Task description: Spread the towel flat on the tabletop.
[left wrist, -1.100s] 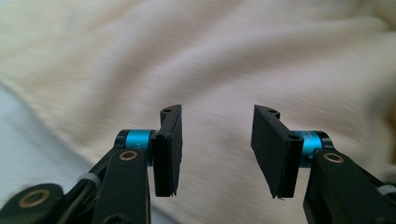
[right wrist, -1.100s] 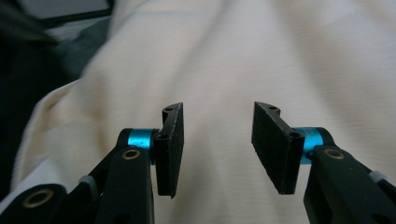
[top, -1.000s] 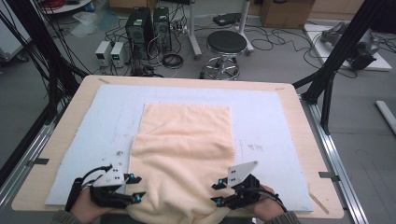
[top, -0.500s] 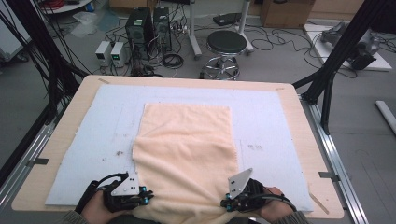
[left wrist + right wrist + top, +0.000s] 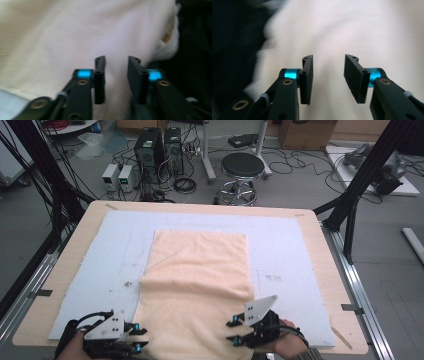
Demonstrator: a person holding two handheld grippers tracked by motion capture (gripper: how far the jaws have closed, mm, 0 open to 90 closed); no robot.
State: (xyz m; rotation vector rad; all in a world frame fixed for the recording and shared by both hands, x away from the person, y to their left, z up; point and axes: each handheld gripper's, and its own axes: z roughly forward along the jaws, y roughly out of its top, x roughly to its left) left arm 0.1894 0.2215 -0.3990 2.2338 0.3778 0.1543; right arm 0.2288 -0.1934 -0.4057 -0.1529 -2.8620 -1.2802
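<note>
Towel: a pale peach, soft terry-cloth towel (image 5: 197,290) lies on the light blue mat (image 5: 290,250) that covers the wooden surface (image 5: 75,240). Its far part lies flat and square; a fold ridge runs across its middle, and the near part spreads wider toward the near edge of the surface.

Change in the towel: the near part looks smoother and wider than half a second ago, when the cloth was bunched between the two tools (the far part lies as it did).

Left tool: the left tool (image 5: 141,343) sits at the towel's near left corner, its tips over the cloth edge. In the left gripper view (image 5: 116,72) the black jaws stand parted, with towel showing in the gap and nothing pinched. Half a second ago it was clamped down low at the corner; its jaws have just been opening, and it has risen a little.

Right tool: the right tool (image 5: 233,331) sits at the near right side of the towel, tips pointing inward over the cloth. In the right gripper view (image 5: 328,75) the jaws are apart, the pads clear of the towel beneath. Its jaws have just been opening too; the hand is about where it was.
</note>
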